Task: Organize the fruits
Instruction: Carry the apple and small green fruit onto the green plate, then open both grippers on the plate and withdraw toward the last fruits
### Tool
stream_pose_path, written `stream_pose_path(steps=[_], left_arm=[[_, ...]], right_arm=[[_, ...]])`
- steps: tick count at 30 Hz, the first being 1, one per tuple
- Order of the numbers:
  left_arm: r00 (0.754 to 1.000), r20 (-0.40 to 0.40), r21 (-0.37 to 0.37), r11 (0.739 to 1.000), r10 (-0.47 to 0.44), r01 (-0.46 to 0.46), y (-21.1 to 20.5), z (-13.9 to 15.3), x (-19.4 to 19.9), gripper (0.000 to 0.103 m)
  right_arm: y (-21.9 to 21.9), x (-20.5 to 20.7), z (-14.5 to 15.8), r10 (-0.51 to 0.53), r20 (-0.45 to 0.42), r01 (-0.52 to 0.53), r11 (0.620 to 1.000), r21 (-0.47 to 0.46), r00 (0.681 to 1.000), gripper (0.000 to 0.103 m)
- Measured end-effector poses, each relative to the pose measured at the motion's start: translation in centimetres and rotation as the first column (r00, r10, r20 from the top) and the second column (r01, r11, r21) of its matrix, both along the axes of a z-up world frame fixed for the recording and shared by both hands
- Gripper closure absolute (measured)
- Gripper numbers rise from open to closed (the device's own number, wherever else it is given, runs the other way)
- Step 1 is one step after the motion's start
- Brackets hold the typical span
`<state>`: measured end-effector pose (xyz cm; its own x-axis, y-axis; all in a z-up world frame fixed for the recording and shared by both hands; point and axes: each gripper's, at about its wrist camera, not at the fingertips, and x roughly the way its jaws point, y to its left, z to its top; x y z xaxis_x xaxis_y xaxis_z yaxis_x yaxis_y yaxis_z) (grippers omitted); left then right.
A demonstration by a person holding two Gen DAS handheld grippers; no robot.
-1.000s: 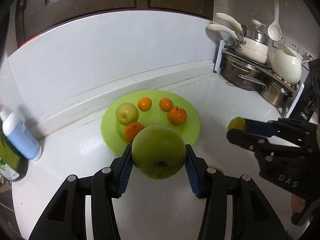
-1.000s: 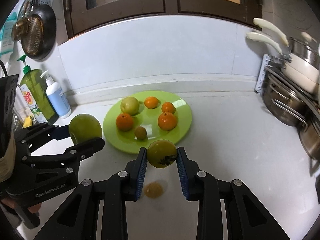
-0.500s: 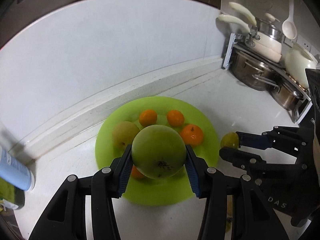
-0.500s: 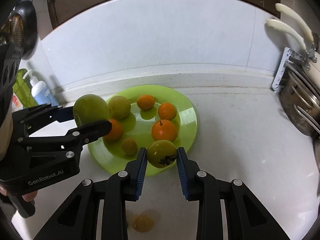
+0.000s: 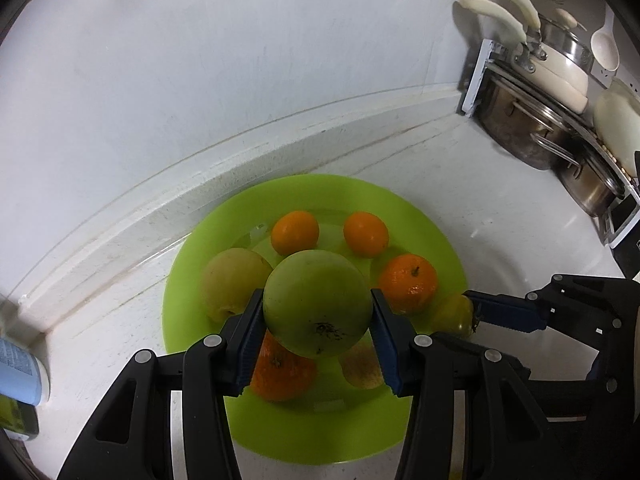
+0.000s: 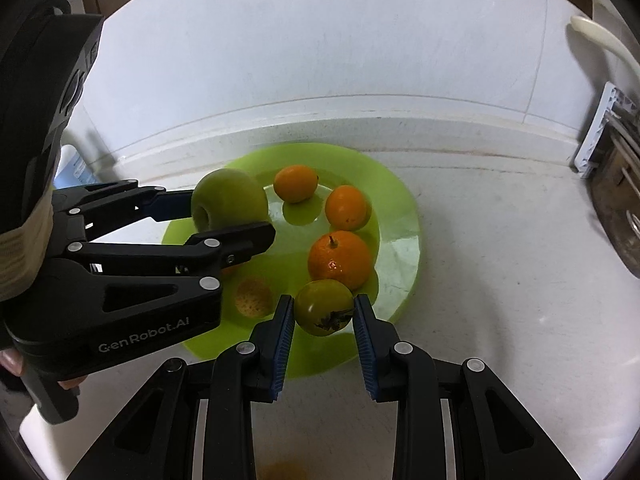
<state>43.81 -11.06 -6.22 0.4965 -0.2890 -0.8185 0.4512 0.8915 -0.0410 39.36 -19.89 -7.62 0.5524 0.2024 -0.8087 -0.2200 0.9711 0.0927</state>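
Note:
A lime green plate (image 5: 328, 196) (image 6: 404, 216) on the white counter holds several oranges (image 5: 408, 288) (image 6: 340, 258), a yellow apple (image 5: 228, 280) and a small yellow fruit (image 6: 253, 297). My left gripper (image 5: 318, 318) (image 6: 224, 216) is shut on a big green apple (image 5: 318, 300) (image 6: 228, 196), held above the plate's left part. My right gripper (image 6: 324, 318) (image 5: 466, 312) is shut on a small green persimmon (image 6: 324, 306) (image 5: 454, 314), held over the plate's near right rim.
A rack of steel pots and pans (image 5: 532, 120) stands at the right. A blue-and-white bottle (image 5: 20, 368) stands at the left. A backsplash ledge (image 5: 200, 184) runs behind the plate. A small orange fruit (image 6: 284, 470) lies on the counter below my right gripper.
Both grippers moved forward with their fruit, from beside the plate to over it. The big green apple now hangs above the plate's fruit, and the persimmon has reached the plate's rim.

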Motion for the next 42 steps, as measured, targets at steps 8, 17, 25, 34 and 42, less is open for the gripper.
stream_pose_path(steps=[8,17,25,34,42], left_arm=[[0.999,0.034,-0.010,1.000,0.019,-0.018,0.6,0.8,-0.1,0.053],[0.991,0.096,0.004,0.996,0.092,-0.093,2.5,2.5,-1.8,0.049],[0.985,0.109,-0.017,0.991,0.136,-0.135,3.4,3.1,-3.7,0.049],[0.968,0.169,-0.048,0.983,0.185,-0.179,4.6,5.6,-7.1,0.038],[0.942,0.247,-0.056,0.974,0.226,-0.219,5.3,7.5,-11.1,0.022]], right_arm=[[0.0,0.5,-0.2,-0.001,-0.008,0.001,1.000,-0.001,1.000,0.072],[0.2,-0.2,0.5,0.000,0.022,0.000,1.000,-0.002,1.000,0.071],[0.8,-1.4,2.0,0.016,0.055,-0.016,1.000,0.001,0.998,0.071],[0.6,-4.2,4.4,0.034,0.114,-0.035,0.999,0.009,0.993,0.067],[-0.5,-7.5,6.8,0.004,0.191,-0.008,1.000,0.019,0.982,0.050]])
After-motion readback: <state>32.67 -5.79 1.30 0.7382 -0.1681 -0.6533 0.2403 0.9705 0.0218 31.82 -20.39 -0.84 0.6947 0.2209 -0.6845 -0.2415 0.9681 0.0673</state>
